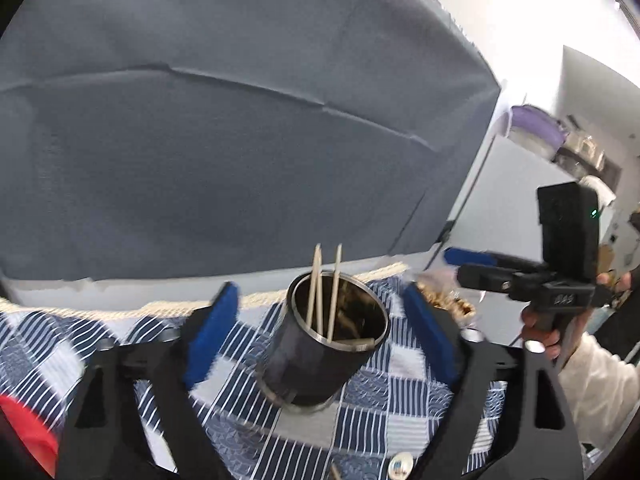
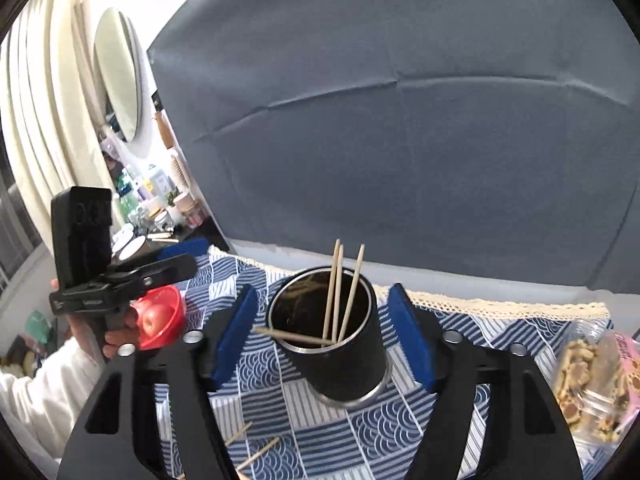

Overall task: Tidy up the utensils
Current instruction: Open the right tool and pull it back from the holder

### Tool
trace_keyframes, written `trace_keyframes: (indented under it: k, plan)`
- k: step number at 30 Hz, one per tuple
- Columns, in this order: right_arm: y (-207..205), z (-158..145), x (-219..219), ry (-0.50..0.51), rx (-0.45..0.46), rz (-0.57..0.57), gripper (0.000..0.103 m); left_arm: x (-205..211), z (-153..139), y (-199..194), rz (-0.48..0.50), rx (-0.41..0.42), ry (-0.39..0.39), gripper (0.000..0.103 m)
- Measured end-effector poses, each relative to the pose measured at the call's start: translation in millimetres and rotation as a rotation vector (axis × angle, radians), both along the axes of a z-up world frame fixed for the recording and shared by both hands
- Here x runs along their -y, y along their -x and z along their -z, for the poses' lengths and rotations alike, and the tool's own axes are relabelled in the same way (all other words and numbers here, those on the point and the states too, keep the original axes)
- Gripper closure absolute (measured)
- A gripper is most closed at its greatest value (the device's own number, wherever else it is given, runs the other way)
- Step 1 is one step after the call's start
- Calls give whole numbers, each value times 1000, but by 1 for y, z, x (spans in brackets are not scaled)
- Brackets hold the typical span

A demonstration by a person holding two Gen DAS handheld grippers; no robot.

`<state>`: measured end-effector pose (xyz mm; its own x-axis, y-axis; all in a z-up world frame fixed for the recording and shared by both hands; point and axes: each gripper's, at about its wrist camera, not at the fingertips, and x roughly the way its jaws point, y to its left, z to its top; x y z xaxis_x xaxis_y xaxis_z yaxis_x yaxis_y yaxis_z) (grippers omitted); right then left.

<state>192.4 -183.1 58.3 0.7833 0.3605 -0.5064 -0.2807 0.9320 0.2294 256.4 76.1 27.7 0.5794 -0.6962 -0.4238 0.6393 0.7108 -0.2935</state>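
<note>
A black metal cup (image 2: pixel 334 336) stands upright on the table, on a blue-and-white patterned cloth (image 2: pixel 320 436) with a cream lace edge. Everything else is placed here relative to that cup.

Inside the cup are several thin wooden sticks (image 2: pixel 338 292): three lean upright with their tips above the rim, and one lies slanted across the rim toward the cup's left side. More sticks (image 2: pixel 256 450) lie loose on the cloth in front of the cup, nearer the camera.

The right claw (image 2: pixel 324 336) is open, its blue pads (image 2: pixel 236 336) standing on either side of the cup and apart from its wall. The left claw (image 1: pixel 320 332) is likewise open, its blue pads (image 1: pixel 212 336) flanking the cup without touching it; that view is blurred.

To the cup's left, in the right wrist view, a red bowl (image 2: pixel 160 316) holds an apple. To the cup's right lies a clear bag of snacks (image 2: pixel 592 384). Behind the cup hangs a grey backdrop (image 2: pixel 400 140). A white sleeve (image 1: pixel 600 376) shows at the cup's right in the left wrist view.
</note>
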Motion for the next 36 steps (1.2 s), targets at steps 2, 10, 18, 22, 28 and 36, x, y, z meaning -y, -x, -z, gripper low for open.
trace_keyframes:
  k: [2, 10, 18, 22, 28, 36]
  plan:
    - [8, 0, 0, 10, -14, 1, 27, -2, -2, 11, -22, -3, -30, 7]
    - [30, 17, 3, 43, -110, 16, 17, -12, 6, 55, -83, -27, -145, 6]
    - [43, 32, -7, 85, -168, -16, 17, -18, 24, 93, -171, -68, -204, 6]
    - [51, 40, -12, 118, -182, -48, 17, -21, 32, 114, -227, -70, -222, 6]
    - [59, 52, -21, 150, -212, -79, 17, -23, 48, 142, -280, -84, -249, 6]
    - [59, 88, -38, 167, -322, -103, 17, -28, 81, 170, -328, -144, -303, 6]
